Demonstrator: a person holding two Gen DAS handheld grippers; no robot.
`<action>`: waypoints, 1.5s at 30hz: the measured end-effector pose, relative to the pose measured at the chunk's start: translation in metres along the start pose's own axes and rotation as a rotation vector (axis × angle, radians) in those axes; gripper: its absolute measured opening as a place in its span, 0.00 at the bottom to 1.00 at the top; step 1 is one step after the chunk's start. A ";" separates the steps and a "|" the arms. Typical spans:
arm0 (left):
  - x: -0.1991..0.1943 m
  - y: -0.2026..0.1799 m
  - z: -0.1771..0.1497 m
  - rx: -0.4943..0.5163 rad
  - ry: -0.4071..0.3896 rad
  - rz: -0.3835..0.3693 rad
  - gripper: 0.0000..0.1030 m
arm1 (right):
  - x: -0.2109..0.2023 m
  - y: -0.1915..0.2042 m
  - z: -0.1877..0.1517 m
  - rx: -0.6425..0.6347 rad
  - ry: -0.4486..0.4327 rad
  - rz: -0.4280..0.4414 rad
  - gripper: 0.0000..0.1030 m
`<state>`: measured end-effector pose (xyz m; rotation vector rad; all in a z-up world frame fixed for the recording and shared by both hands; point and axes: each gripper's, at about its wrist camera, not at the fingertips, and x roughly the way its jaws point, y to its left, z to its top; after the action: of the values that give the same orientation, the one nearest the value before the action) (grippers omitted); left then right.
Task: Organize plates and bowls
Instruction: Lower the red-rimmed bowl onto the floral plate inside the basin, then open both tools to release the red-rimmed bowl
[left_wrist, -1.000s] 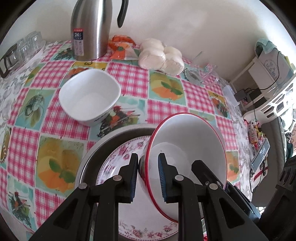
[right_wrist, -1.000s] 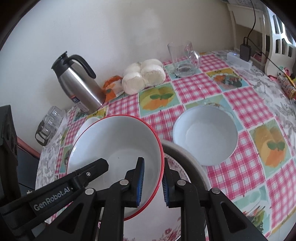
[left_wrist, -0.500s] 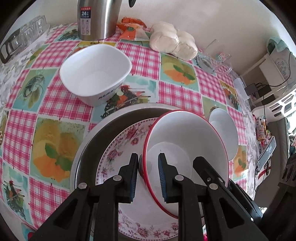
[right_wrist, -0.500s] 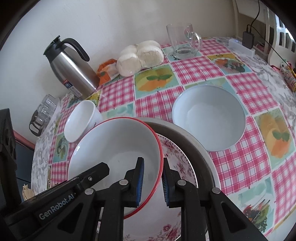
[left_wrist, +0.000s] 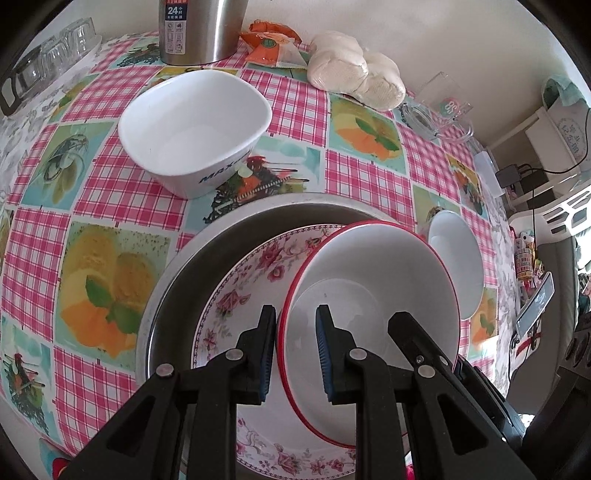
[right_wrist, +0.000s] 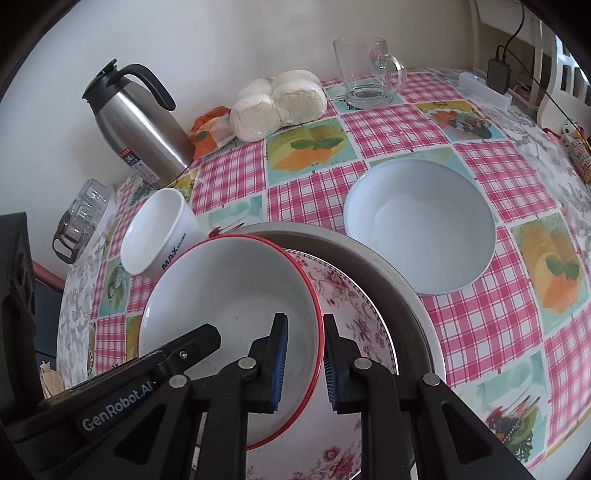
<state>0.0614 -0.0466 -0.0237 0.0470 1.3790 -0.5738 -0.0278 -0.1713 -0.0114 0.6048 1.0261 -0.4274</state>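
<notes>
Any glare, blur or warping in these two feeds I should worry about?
Left wrist view: sharp, soft daylight, the tablecloth checks bow toward the edges, dark corners. Right wrist view: equally sharp, no harsh glare on the red-rimmed bowl; same fisheye bend.

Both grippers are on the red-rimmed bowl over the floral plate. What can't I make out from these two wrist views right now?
- Whether the red-rimmed bowl touches the floral plate: both views, the bowl hides its own underside.
- Floral plate's near edge: left wrist, covered by the left gripper; right wrist, by the right gripper.
- Thermos top: left wrist, cut off by the frame.
</notes>
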 end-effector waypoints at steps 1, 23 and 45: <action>0.000 0.000 0.000 0.001 0.000 0.001 0.20 | 0.000 0.000 0.000 0.000 0.001 0.000 0.21; -0.022 0.004 0.005 0.006 -0.057 -0.004 0.30 | -0.017 -0.004 0.007 0.023 -0.063 0.000 0.20; -0.048 0.021 0.013 -0.080 -0.141 0.045 0.79 | -0.030 0.001 0.011 -0.032 -0.151 -0.054 0.75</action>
<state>0.0785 -0.0158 0.0173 -0.0267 1.2589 -0.4743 -0.0341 -0.1759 0.0197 0.5092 0.9049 -0.4957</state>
